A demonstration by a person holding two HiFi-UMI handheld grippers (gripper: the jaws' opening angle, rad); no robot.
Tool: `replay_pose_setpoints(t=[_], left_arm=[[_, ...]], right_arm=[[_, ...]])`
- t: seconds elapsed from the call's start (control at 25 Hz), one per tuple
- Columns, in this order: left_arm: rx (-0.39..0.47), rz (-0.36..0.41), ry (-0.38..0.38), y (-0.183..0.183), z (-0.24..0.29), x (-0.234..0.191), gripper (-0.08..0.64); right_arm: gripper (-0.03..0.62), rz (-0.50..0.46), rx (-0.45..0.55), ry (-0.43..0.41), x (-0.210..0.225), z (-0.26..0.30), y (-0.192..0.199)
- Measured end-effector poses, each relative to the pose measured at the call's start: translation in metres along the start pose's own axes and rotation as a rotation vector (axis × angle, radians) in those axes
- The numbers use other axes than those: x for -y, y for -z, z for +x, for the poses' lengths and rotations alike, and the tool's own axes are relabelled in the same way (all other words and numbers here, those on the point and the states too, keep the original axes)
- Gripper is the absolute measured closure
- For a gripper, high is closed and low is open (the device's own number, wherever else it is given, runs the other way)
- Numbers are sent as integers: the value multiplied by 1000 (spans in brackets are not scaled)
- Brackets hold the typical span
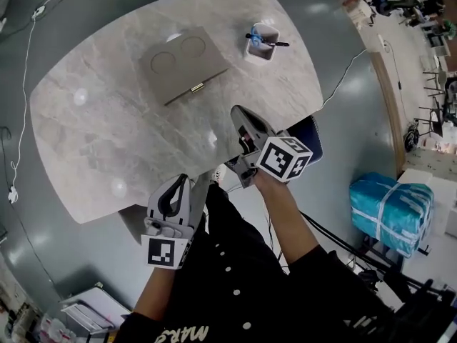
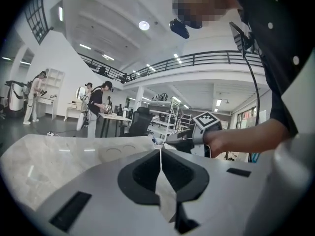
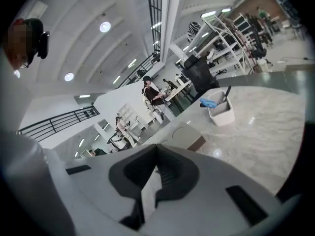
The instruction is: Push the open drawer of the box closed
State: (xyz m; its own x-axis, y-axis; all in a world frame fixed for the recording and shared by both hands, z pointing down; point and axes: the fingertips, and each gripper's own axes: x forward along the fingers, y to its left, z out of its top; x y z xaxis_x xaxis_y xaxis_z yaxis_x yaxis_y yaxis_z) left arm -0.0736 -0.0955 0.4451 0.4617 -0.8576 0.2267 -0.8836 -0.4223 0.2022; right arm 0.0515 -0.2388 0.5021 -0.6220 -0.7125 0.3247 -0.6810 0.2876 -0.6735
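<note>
A flat taupe box (image 1: 182, 61) with two round marks on its lid lies on the marble table (image 1: 93, 141). Its drawer front with a small gold handle (image 1: 196, 88) faces me and looks flush with the box. My right gripper (image 1: 238, 113) is shut and empty, held over the table's near edge, well short of the handle. My left gripper (image 1: 183, 180) is shut and empty, at the near edge further left. The box (image 3: 189, 136) lies ahead of the shut right gripper (image 3: 157, 147). In the left gripper view, the shut left gripper (image 2: 160, 149) points across the table.
A white square cup (image 1: 261, 43) holding pens and something blue stands at the table's far right, also the cup (image 3: 220, 112) in the right gripper view. A blue wrapped bundle (image 1: 391, 211) lies on the floor to the right. People and desks stand in the far background.
</note>
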Motion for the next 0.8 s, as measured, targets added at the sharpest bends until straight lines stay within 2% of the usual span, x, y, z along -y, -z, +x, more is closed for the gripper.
replay_pose_setpoints(t=[0.08, 0.28, 0.4, 0.56, 0.8], left_arm=[[14, 20, 11, -4, -6, 1, 541], [-23, 78, 44, -5, -19, 6, 541], [0, 101, 63, -14, -28, 5, 541], [72, 120, 72, -32, -41, 7, 541], [106, 132, 103, -43, -57, 24, 541]], right_arm=[[595, -63, 35, 6, -11, -19, -7], [594, -188, 99, 29, -38, -60, -17], [595, -238, 137, 43, -53, -83, -18], [595, -329, 185, 88, -70, -118, -20], [595, -433, 256, 152, -88, -162, -17]])
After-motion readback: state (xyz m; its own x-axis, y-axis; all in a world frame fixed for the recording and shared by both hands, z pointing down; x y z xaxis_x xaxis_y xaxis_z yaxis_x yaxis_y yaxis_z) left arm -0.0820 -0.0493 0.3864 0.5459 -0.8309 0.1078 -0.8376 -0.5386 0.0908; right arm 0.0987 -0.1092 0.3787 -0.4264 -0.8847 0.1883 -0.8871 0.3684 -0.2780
